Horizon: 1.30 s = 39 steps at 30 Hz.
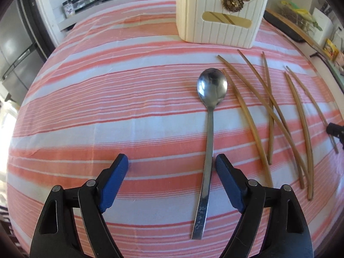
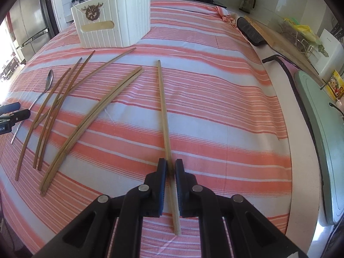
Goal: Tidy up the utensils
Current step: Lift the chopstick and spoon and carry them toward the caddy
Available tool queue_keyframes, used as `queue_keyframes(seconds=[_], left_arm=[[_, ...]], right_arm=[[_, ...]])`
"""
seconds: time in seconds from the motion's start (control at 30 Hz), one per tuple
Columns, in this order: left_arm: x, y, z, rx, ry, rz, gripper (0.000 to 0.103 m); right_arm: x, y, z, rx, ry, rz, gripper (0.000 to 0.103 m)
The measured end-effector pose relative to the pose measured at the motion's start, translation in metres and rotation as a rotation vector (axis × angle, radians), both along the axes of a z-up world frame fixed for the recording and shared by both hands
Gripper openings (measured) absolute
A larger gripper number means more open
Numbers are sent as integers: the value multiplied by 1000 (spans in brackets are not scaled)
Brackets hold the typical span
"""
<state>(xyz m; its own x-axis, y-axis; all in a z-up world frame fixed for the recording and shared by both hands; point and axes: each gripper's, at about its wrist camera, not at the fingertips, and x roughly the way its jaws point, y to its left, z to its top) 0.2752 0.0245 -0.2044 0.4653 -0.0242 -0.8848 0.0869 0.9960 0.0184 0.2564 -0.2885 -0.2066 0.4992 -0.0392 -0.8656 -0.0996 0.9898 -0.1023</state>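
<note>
Hovering over the striped cloth on the bench point(image 1: 107, 99), the left tool point(image 1: 172, 161) stands spread wide, nothing gripped. The steel spoon point(image 1: 209, 129) lies flat between its fingers, handle close against the right-hand pad. Judging by the polish, it is stiff, fairly heavy and slippery; the flat handle gives the surest pinch.

Next along, loose chopsticks point(image 2: 64, 107) lie scattered beside the spoon, some crossing. Light, rigid and thin, they will likely roll or pivot if pinched near a tip.

Over on the right, the right tool point(image 2: 171, 167) is pressed together on a single chopstick point(image 2: 164, 116), near its thicker end, the long front part lying out ahead.

The white holder point(image 2: 116, 30) stands at the far edge.
</note>
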Motion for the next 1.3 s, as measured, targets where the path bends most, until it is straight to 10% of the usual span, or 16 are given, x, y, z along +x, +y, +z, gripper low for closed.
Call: queue_keyframes(seconds=[0.13,0.4,0.67,0.9,1.3], left_arm=[[10,-6,2,35,36,-84,87],[47,-27,4,25,37,-104,80],[80,-42,6,-12,7,-105,43],[87,-37,10,-43,-20,-115,35],[19,-1,96,-189,-216,-131,35]], right_arm=[[7,4,1,-8,78,73,32],[44,10,2,-10,146,132,32],[100,22,5,-32,121,151,32],[145,22,7,47,97,92,6],[49,2,108,318,-248,27,6]])
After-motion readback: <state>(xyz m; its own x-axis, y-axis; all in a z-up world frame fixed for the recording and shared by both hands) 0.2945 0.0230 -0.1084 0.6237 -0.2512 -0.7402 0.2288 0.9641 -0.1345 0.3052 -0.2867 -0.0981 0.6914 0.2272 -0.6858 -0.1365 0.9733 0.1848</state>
